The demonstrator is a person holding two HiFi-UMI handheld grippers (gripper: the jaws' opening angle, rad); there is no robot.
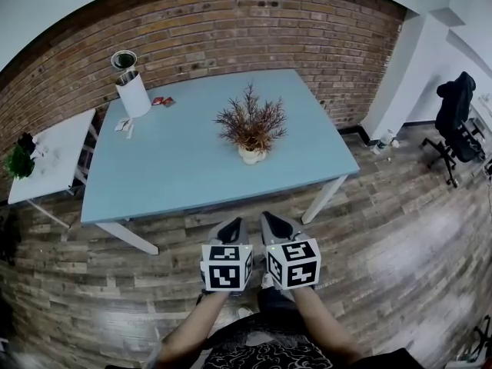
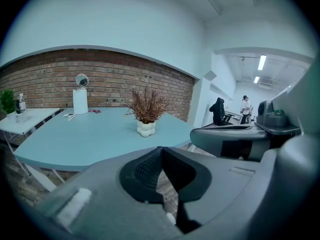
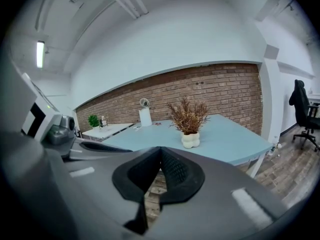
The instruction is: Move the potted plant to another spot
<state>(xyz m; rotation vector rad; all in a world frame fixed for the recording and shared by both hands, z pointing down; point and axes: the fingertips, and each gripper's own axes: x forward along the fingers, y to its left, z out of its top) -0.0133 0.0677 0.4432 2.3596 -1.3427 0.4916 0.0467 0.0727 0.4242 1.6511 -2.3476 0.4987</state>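
Note:
The potted plant (image 1: pixel 251 127), dry reddish-brown twigs in a small lumpy white pot, stands near the middle of the light blue table (image 1: pixel 169 175). It also shows in the left gripper view as the plant (image 2: pixel 146 109) and in the right gripper view as the plant (image 3: pixel 189 120). My left gripper (image 1: pixel 233 224) and right gripper (image 1: pixel 270 218) are held side by side over the wooden floor, just short of the table's near edge and well away from the plant. Both have their jaws together with nothing between them: the left gripper (image 2: pixel 161 152) and the right gripper (image 3: pixel 160 152).
A white cylinder topped by a round fan or mirror (image 1: pixel 131 87) stands at the table's far left corner, with small red items (image 1: pixel 163 101) beside it. A white side table (image 1: pixel 54 156) with a green plant (image 1: pixel 18 161) sits to the left. A black office chair (image 1: pixel 457 118) is at the right. A brick wall runs behind.

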